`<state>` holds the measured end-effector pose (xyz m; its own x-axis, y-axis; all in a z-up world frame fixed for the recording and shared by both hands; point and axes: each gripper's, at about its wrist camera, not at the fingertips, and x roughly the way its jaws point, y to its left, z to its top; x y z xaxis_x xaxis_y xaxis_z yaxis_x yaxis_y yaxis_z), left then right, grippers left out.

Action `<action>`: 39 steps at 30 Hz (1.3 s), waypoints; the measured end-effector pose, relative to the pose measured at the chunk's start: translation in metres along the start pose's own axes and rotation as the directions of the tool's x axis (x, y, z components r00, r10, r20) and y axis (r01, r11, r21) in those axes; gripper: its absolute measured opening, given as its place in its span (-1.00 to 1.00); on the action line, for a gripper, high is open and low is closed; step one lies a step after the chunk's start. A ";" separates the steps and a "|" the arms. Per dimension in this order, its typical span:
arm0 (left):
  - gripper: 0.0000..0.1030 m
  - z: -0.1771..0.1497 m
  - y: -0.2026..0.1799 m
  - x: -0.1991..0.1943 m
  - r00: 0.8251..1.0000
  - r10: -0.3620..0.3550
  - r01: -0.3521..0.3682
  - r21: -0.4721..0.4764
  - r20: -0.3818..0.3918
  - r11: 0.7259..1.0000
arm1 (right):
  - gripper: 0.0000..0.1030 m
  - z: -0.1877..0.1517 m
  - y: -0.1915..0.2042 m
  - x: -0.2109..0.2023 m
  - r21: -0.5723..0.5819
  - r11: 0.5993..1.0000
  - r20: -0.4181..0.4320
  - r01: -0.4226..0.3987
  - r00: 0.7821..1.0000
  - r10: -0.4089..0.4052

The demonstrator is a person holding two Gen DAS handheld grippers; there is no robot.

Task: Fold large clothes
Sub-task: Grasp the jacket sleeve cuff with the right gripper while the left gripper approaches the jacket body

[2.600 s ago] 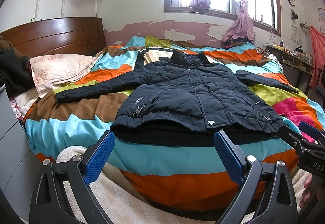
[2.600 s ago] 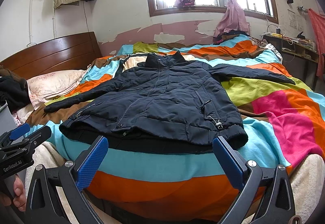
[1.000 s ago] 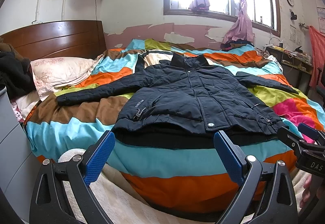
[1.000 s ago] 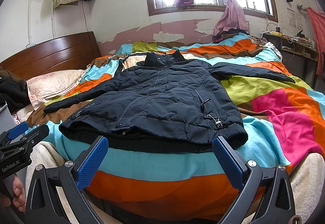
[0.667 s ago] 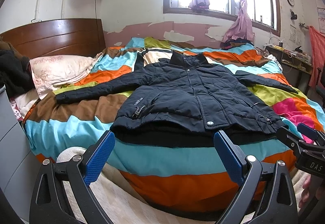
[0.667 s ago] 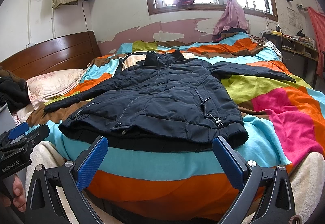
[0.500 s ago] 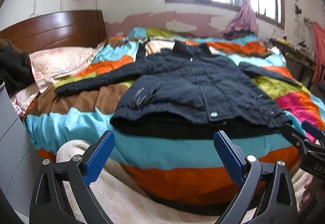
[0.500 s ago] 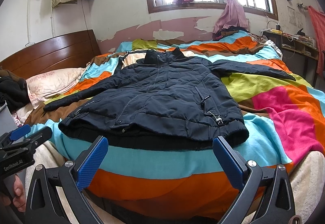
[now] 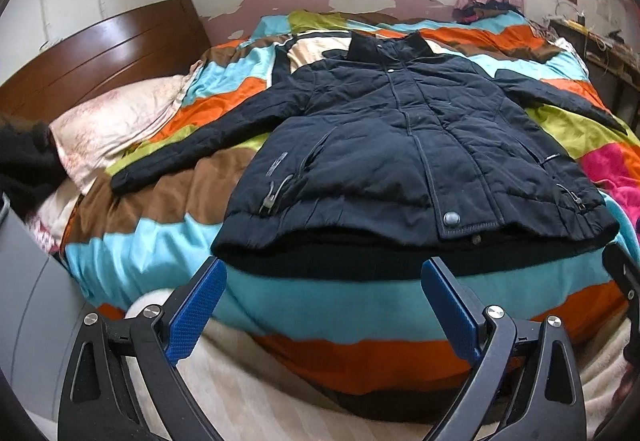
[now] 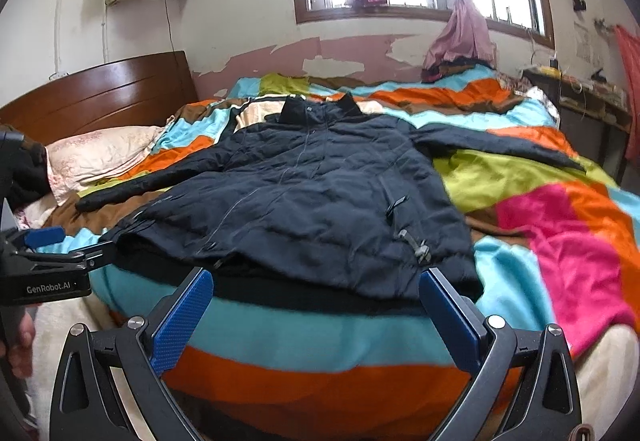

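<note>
Dark jacket (image 9: 404,145) (spread flat), striped bedspread (image 9: 320,301)

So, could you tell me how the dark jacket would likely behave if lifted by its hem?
The dark jacket looks padded and quilted, so it would probably drape and sag rather than hold shape. Its spread sleeves would likely trail behind. The smooth shell may slip a little on the striped blanket, and its bulk suggests moderate weight.
</note>
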<state>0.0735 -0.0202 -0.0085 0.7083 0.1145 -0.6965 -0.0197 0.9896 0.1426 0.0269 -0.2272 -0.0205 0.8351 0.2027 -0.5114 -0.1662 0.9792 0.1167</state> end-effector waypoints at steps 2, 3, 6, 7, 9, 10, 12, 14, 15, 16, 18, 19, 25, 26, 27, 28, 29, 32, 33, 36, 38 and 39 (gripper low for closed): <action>0.85 0.010 -0.003 0.007 1.000 0.013 -0.013 0.016 0.007 1.000 | 1.00 0.008 -0.005 0.006 -0.020 1.000 0.017 0.019 1.000 -0.019; 0.85 0.015 -0.004 0.011 1.000 0.018 -0.019 0.024 0.007 1.000 | 1.00 0.011 -0.009 0.010 -0.026 0.999 0.019 0.022 1.000 -0.022; 0.85 0.031 -0.009 0.025 0.999 0.038 -0.038 0.044 -0.001 0.998 | 1.00 0.022 -0.020 0.027 -0.043 0.999 0.019 0.025 1.000 -0.025; 0.85 0.037 -0.012 0.030 0.999 0.048 -0.048 0.052 -0.001 0.998 | 1.00 0.025 -0.025 0.031 -0.045 0.999 0.023 0.027 0.999 -0.026; 0.85 0.049 -0.015 0.039 0.998 0.061 -0.061 0.062 0.001 0.996 | 1.00 0.035 -0.036 0.043 -0.049 0.998 0.029 0.032 0.999 -0.030; 0.85 0.055 -0.017 0.044 0.998 0.064 -0.064 0.067 0.001 0.996 | 1.00 0.038 -0.041 0.048 -0.050 0.998 0.029 0.035 0.999 -0.034; 0.85 0.065 -0.021 0.053 0.997 0.072 -0.071 0.076 0.000 0.995 | 1.00 0.046 -0.052 0.059 -0.054 0.997 0.028 0.047 0.999 -0.045; 0.85 0.075 -0.026 0.061 0.997 0.080 -0.079 0.086 -0.001 0.993 | 1.00 0.052 -0.063 0.069 -0.058 0.996 0.028 0.061 0.998 -0.059; 0.85 0.081 -0.029 0.066 0.996 0.084 -0.083 0.093 -0.001 0.992 | 1.00 0.056 -0.071 0.075 -0.058 0.996 0.024 0.071 0.997 -0.070; 0.85 0.085 -0.032 0.071 0.996 0.086 -0.085 0.099 -0.001 0.991 | 1.00 0.061 -0.080 0.081 -0.053 0.995 0.019 0.079 0.997 -0.078; 0.85 0.093 -0.037 0.078 0.996 0.088 -0.087 0.112 -0.004 0.990 | 1.00 0.069 -0.096 0.090 -0.038 0.994 0.016 0.098 0.995 -0.098; 0.85 0.100 -0.041 0.084 0.996 0.087 -0.086 0.122 -0.002 0.989 | 1.00 0.073 -0.105 0.095 -0.031 0.993 0.014 0.111 0.994 -0.110; 0.85 0.131 -0.064 0.125 0.996 0.078 -0.071 0.154 -0.038 0.986 | 1.00 0.097 -0.168 0.127 0.066 0.996 -0.037 0.052 0.998 -0.050; 0.85 0.139 -0.070 0.137 0.996 0.063 -0.054 0.157 -0.058 0.986 | 1.00 0.101 -0.181 0.131 0.095 0.995 -0.036 0.023 0.999 -0.020; 0.85 0.144 -0.076 0.145 0.996 0.056 -0.045 0.160 -0.065 0.986 | 1.00 0.103 -0.191 0.136 0.120 0.993 -0.036 0.006 0.999 -0.002; 0.85 0.150 -0.082 0.152 0.996 0.052 -0.040 0.167 -0.070 0.985 | 1.00 0.106 -0.202 0.141 0.135 0.991 -0.043 0.009 0.999 -0.003; 0.85 0.154 -0.087 0.158 0.996 0.051 -0.038 0.175 -0.071 0.984 | 1.00 0.109 -0.211 0.144 0.139 0.990 -0.050 0.021 0.999 -0.014; 0.85 0.171 -0.110 0.178 0.997 0.046 -0.033 0.210 -0.061 0.977 | 1.00 0.119 -0.236 0.158 0.128 0.989 -0.068 0.066 0.996 -0.058; 0.85 0.176 -0.116 0.183 0.997 0.042 -0.028 0.216 -0.061 0.976 | 1.00 0.121 -0.242 0.161 0.129 0.989 -0.075 0.077 0.995 -0.068; 0.85 0.194 -0.138 0.206 0.997 0.027 -0.009 0.238 -0.072 0.971 | 1.00 0.129 -0.271 0.175 0.174 0.974 -0.095 0.147 0.987 -0.132; 0.85 0.205 -0.152 0.218 0.997 0.014 0.006 0.246 -0.080 0.969 | 1.00 0.136 -0.293 0.184 0.209 0.957 -0.114 0.202 0.977 -0.182; 0.85 0.211 -0.159 0.223 0.997 0.008 0.012 0.251 -0.078 0.968 | 1.00 0.139 -0.301 0.186 0.221 0.949 -0.118 0.227 0.972 -0.205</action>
<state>0.3836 -0.1705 -0.0386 0.6510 0.1284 -0.7481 0.1667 0.9373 0.3060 0.3052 -0.4859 -0.0329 0.7835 -0.0026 -0.6213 0.1479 0.9720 0.1824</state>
